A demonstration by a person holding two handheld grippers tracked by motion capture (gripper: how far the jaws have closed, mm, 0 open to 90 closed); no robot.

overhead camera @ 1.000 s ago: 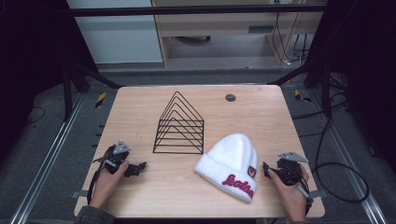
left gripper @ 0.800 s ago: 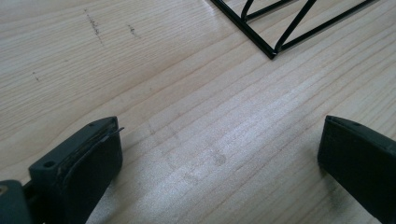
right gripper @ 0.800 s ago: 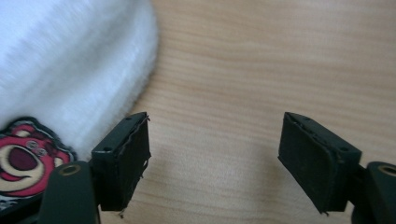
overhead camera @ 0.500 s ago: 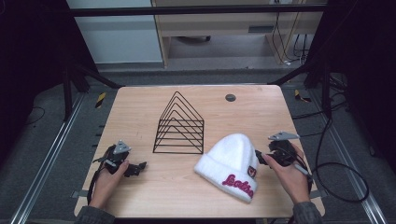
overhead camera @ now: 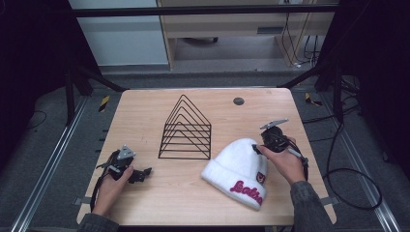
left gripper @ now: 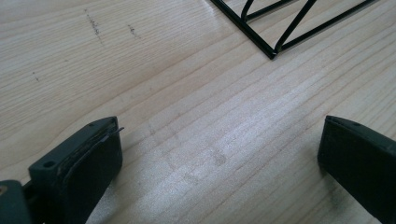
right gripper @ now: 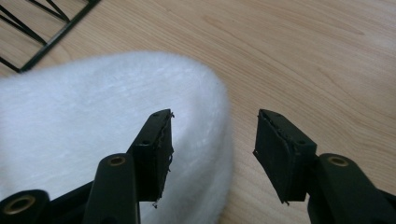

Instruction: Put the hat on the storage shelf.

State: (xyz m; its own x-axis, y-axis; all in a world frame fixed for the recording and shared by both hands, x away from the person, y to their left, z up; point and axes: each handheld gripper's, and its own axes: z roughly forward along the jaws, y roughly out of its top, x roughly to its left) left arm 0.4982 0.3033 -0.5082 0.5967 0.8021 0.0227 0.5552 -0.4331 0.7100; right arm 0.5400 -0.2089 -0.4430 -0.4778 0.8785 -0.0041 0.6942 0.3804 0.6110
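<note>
Beanie [overhead camera: 239,170], right gripper [overhead camera: 257,148] now at its crown.

White knitted beanie [overhead camera: 237,166] — soft, fuzzy-surfaced, with a folded cuff bearing pink embroidered lettering and a small dark patch. It lies flat on its side on the wooden table's near right part, rounded crown towards the far right, cuff towards the near edge — just beside the black wire rack's right corner.

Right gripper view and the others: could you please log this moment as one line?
right gripper: open, jaws straddling edge of white beanie | left gripper: open, over bare table | wire rack: untouched
</note>
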